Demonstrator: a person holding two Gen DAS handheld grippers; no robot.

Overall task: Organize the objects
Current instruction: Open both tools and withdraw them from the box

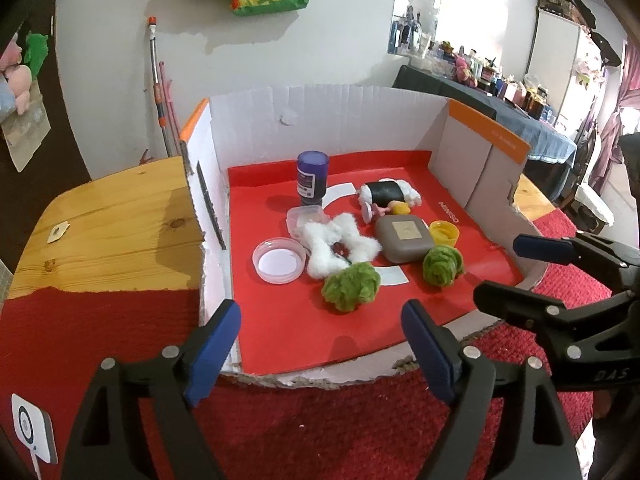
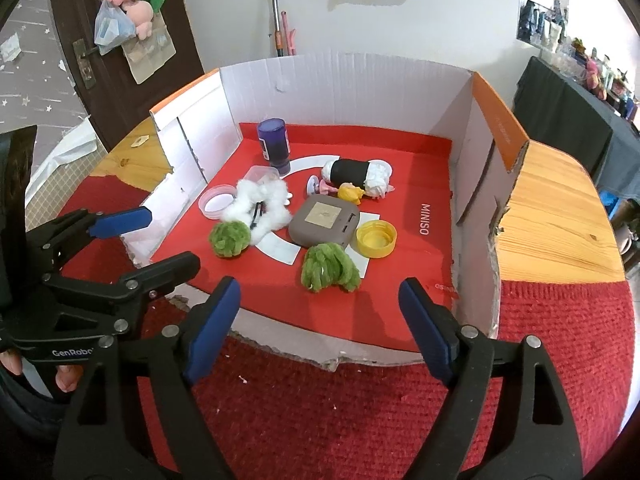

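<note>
A cut-down cardboard box (image 1: 320,112) (image 2: 344,80) with a red floor holds a purple bottle (image 1: 312,178) (image 2: 274,146), a grey square case (image 1: 404,238) (image 2: 324,220), a white fluffy bone toy (image 1: 336,244) (image 2: 260,204), two green fuzzy balls (image 1: 350,286) (image 1: 442,266) (image 2: 230,238) (image 2: 330,266), a yellow cap (image 1: 444,232) (image 2: 376,238), a clear lid (image 1: 278,260) (image 2: 218,200) and a black-and-white roll (image 1: 390,194) (image 2: 356,174). My left gripper (image 1: 320,352) and right gripper (image 2: 320,328) are both open and empty, at the box's near edge.
A small clear tub (image 1: 304,218) and a small yellow-and-pink toy (image 1: 386,210) also lie in the box. The box stands on a wooden table (image 1: 120,224) partly covered by a red cloth (image 2: 360,420). Each gripper shows in the other's view, the right (image 1: 532,268) and the left (image 2: 156,240).
</note>
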